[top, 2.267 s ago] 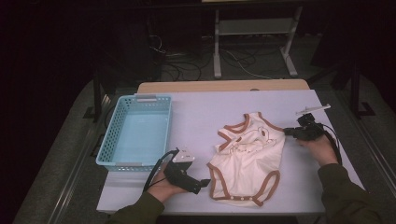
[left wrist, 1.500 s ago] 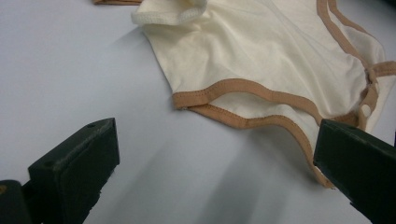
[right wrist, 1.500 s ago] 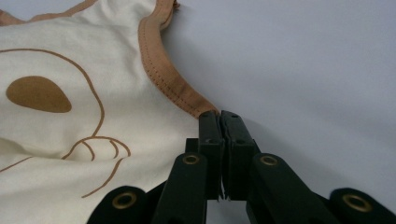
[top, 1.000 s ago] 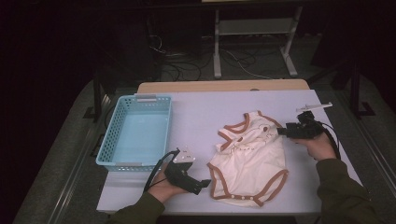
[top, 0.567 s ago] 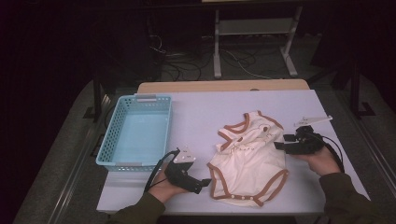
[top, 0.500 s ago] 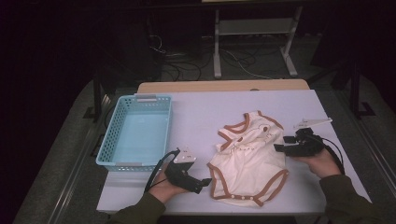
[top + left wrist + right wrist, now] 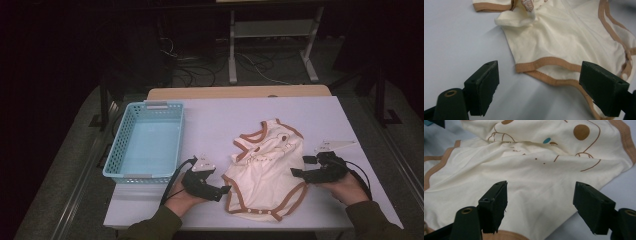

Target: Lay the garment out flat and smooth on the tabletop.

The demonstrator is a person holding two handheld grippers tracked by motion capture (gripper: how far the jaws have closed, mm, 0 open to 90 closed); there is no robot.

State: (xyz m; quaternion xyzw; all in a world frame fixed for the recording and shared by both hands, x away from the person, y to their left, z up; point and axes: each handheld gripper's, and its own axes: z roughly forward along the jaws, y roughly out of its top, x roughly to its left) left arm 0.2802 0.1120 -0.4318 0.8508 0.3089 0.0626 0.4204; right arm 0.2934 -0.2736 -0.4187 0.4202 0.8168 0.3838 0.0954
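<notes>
Pale lavender desk: light-blue perforated plastic basket at left; left gripper, fingers released and just narrowing, astride the cream tan-trimmed cotton baby bodysuit's lower-left hem. Right gripper, fingers released, just widening, over its right edge. Risk: single-layer pinch, causing bunching.

Cream bodysuit with tan trim and brown line print, perhaps an animal; light-blue basket; pale lilac table.

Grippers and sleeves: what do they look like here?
Both grippers, left gripper and right gripper, are black with two blocky, flat-faced jaws. A black cable trails from the left; the right carries a pale three-cornered plate. The sleeves are olive green.
</notes>
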